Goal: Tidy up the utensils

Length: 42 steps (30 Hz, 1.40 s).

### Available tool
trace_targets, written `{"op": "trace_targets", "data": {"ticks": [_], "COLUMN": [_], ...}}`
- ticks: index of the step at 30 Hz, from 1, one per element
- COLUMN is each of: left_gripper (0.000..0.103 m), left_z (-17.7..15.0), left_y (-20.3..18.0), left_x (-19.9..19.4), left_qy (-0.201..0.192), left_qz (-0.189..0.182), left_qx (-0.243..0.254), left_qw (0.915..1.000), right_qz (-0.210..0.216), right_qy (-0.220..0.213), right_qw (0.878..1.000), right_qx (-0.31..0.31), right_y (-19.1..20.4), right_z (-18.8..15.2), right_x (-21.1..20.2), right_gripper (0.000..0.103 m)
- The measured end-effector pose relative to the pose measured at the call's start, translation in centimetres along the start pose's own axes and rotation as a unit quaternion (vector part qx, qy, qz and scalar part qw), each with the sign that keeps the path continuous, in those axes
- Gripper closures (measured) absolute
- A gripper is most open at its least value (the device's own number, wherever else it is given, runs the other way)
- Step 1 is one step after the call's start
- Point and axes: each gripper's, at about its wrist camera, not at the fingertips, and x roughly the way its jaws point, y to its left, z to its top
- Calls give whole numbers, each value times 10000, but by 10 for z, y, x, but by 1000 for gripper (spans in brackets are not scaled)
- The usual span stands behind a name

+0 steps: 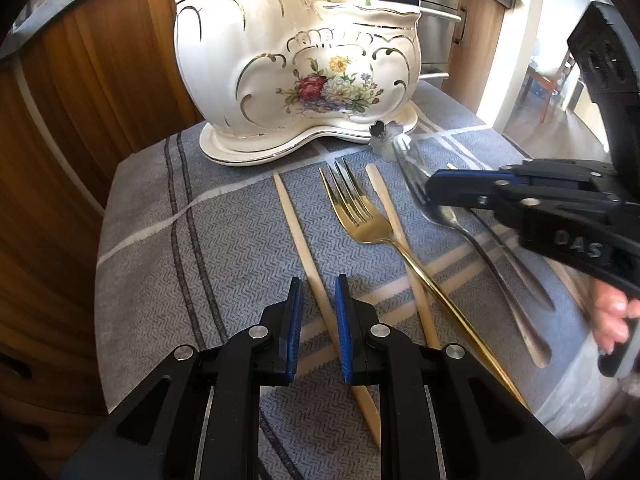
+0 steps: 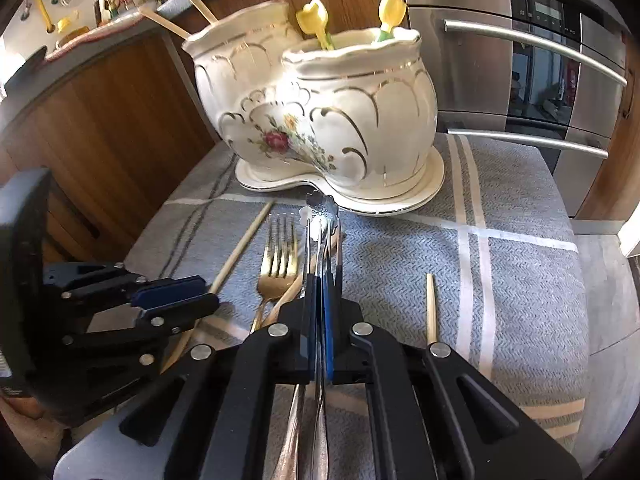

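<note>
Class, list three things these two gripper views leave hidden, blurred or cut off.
1. Left wrist view: the right claw covers the silver utensils where it grips them.
2. Right wrist view: their handles run under the claw body, off the bottom edge.
3. Both views: the ceramic holder wall hides the yellow tulip pieces below the rim.

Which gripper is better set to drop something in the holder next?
Right. The right gripper is shut on silver cutlery, aimed at the holder. The left gripper only straddles a chopstick on the cloth.

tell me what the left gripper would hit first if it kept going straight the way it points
Most likely the wooden chopstick lying between its fingers, then the striped cloth under it. The left gripper points steeply down, so the ceramic holder looks beyond its line.
</note>
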Motion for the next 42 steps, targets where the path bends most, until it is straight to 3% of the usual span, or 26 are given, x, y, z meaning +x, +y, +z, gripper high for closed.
{"op": "trace_targets", "data": {"ticks": [7, 15, 20, 31, 42], "left_gripper": [91, 94, 94, 96, 95], "left_z": [1, 0, -1, -1, 1], "left_y": [-5, -9, -11, -10, -4], "left_x": [1, 1, 1, 1, 1], "left_qy": [10, -37, -61, -84, -29], "left_qz": [-23, -1, 55, 41, -9], "left_qx": [100, 137, 195, 189, 86], "left_qw": [9999, 9999, 9998, 9998, 10000], "right_qz": [140, 119, 72, -123, 15], "right_qy": [249, -191, -225, -76, -22], "right_qw": [9995, 9985, 9979, 9995, 9998], "right_qx": [117, 493, 606, 293, 178], "right_y": [-1, -12, -17, -9, -9], "right_z": [-19, -23, -27, -25, -24], "right_x": [-9, -11, -8, -9, -19], "right_gripper": [100, 100, 100, 100, 99]}}
